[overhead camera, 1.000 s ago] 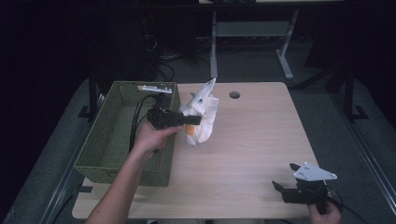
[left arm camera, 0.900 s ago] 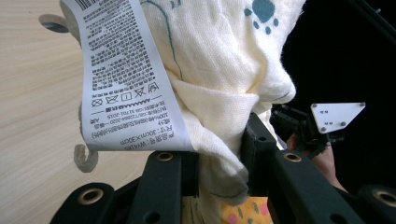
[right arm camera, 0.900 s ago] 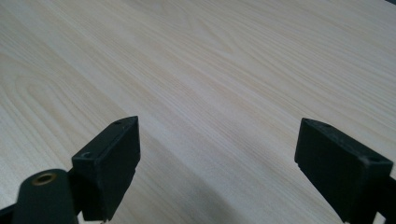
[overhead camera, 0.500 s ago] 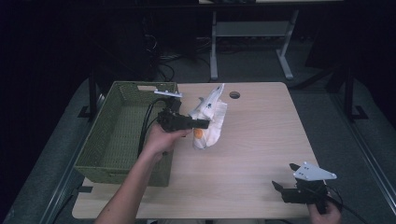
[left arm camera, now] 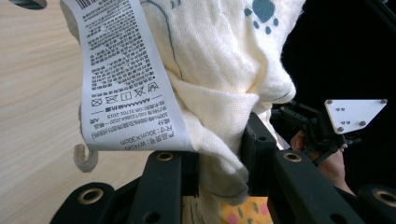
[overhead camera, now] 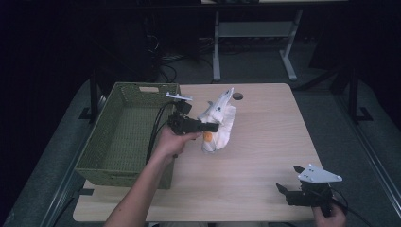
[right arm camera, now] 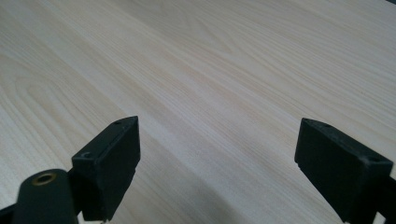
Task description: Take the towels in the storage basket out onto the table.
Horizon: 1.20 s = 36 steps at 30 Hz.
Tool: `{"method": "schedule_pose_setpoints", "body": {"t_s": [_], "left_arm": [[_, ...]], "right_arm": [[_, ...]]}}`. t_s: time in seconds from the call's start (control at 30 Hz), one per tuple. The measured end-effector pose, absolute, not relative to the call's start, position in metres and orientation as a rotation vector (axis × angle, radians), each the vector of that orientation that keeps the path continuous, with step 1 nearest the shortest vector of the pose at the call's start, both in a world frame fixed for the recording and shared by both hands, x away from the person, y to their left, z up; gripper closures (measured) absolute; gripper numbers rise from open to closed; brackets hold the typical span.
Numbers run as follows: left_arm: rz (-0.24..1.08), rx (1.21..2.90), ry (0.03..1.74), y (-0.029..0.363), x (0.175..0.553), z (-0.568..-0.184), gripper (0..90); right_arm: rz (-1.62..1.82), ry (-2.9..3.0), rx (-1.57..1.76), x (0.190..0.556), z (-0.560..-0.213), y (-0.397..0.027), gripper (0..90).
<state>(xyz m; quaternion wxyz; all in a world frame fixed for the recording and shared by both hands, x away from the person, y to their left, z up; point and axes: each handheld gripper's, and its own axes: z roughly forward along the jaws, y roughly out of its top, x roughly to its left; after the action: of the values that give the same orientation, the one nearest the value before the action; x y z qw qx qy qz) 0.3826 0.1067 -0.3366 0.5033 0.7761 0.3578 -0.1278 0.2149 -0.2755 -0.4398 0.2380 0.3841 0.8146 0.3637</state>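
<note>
A cream cloth [overhead camera: 220, 120] with blue paw prints and an orange patch hangs above the middle of the wooden table [overhead camera: 255, 142]. My left gripper [overhead camera: 211, 126] is shut on the cloth, holding it just right of the green woven basket [overhead camera: 125, 135]. In the left gripper view the cloth [left arm camera: 219, 84] is bunched between the two black jaws, and its white care label [left arm camera: 126, 79] hangs to the left. My right gripper [overhead camera: 289, 179] rests open low over the table's front right corner; in the right gripper view its jaws stand wide apart over bare wood [right arm camera: 219, 93].
The basket takes up the table's left side, its rim close to my left hand. A round cable hole [overhead camera: 237, 96] lies near the table's far edge. The floor around is dark, with a white desk frame [overhead camera: 255, 38] behind.
My left gripper has carried the cloth rightward and toward me, away from the basket's far corner. The right gripper has stayed still.
</note>
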Motion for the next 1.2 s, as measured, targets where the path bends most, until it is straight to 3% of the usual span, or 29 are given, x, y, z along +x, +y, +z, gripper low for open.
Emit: {"method": "schedule_pose_setpoints", "body": {"t_s": [1.2], "left_arm": [[-0.351, 1.9, 0.855, 0.059, 0.394, -0.368, 72.4]], "right_arm": [[0.997, 2.232, 1.061, 0.214, -0.44, -0.277, 13.9]]}}
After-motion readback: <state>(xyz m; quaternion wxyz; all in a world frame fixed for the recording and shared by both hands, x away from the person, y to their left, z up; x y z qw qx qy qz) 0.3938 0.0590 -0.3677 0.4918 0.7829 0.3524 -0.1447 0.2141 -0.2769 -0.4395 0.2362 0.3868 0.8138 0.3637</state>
